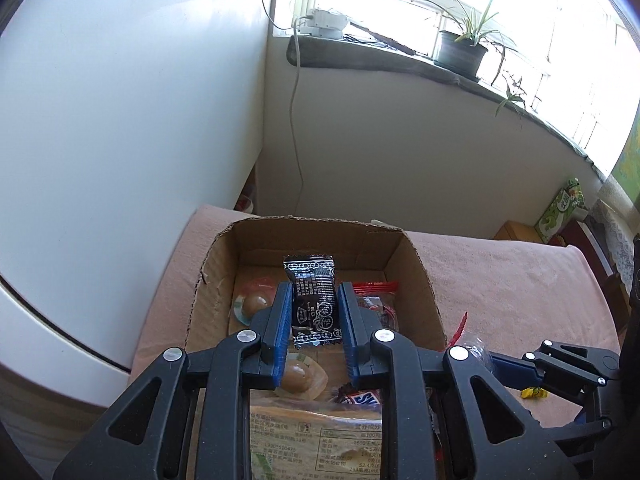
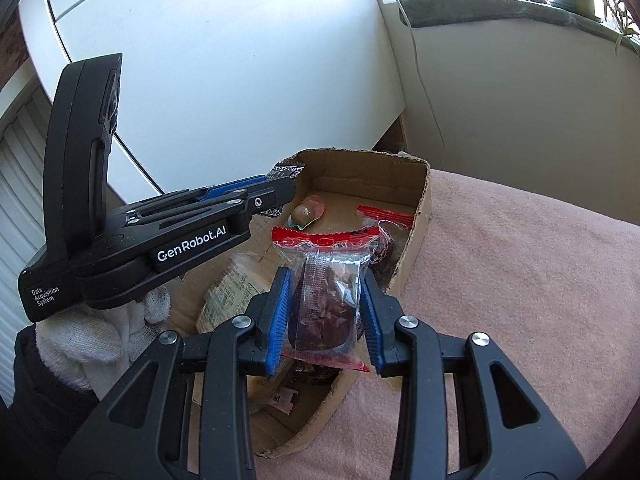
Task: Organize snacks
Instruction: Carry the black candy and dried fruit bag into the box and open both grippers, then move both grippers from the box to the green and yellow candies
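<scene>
An open cardboard box (image 1: 416, 268) (image 2: 420, 216) sits on a pink cloth. My left gripper (image 1: 314, 300) is shut on a black snack packet (image 1: 314, 300) and holds it above the box; the left gripper also shows in the right wrist view (image 2: 276, 192). My right gripper (image 2: 326, 300) is shut on a clear red-edged packet with a dark snack (image 2: 326, 292), over the box's near right wall. Inside lie a round sweet (image 1: 254, 304) (image 2: 306, 212), a second round sweet (image 1: 296, 376), a Snickers bar (image 1: 360, 400), a red-edged packet (image 1: 378, 292) (image 2: 386, 214) and a large printed bag (image 1: 316, 444) (image 2: 228, 292).
The pink cloth (image 2: 520, 300) covers the surface to the right of the box. A small yellow sweet (image 1: 532, 392) lies on it. A white wall and cabinet stand left. A window sill (image 1: 400, 60) with a potted plant (image 1: 460, 52) and a hanging cable is behind.
</scene>
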Action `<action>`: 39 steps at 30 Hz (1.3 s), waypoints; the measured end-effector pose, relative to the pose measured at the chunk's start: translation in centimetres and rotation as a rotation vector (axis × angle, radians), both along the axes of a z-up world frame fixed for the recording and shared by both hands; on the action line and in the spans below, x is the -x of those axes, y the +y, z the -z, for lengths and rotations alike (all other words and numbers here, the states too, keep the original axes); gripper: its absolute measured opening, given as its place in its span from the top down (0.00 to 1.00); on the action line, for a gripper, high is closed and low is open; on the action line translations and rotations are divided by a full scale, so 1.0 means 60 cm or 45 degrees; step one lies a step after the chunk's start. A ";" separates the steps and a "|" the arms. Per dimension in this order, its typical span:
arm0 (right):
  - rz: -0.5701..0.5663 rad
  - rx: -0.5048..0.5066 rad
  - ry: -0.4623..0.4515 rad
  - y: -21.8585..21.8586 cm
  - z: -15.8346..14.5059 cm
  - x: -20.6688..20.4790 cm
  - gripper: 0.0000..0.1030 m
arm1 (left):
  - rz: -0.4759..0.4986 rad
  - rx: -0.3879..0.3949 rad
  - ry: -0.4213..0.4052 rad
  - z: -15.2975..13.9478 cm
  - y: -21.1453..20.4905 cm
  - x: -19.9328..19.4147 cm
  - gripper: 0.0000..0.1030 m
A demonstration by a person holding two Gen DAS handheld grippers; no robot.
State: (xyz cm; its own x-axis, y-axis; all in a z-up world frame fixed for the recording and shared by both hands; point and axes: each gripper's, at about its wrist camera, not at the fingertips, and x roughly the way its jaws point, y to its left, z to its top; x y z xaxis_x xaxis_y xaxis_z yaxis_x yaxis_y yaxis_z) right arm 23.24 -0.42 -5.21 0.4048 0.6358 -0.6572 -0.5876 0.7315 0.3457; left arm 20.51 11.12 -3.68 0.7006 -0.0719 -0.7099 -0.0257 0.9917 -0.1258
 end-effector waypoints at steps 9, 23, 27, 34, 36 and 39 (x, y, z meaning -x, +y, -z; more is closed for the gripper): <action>-0.025 0.001 -0.001 0.019 0.016 -0.010 0.66 | -0.009 0.012 0.014 0.010 0.014 -0.016 0.79; -0.052 0.043 -0.111 0.033 0.007 0.014 0.32 | -0.023 0.019 0.003 0.005 0.022 -0.019 0.68; -0.049 0.049 -0.125 0.025 0.003 0.018 0.31 | -0.029 0.018 0.001 0.004 0.025 -0.017 0.58; -0.038 0.062 -0.137 0.014 0.003 0.013 0.31 | -0.029 0.011 -0.010 -0.002 0.022 -0.014 0.52; -0.043 0.067 -0.147 0.013 0.002 0.019 0.31 | -0.027 0.002 -0.014 -0.004 0.020 -0.013 0.52; -0.047 0.073 -0.160 0.003 -0.004 0.032 0.31 | -0.023 -0.009 -0.019 -0.007 0.014 -0.010 0.52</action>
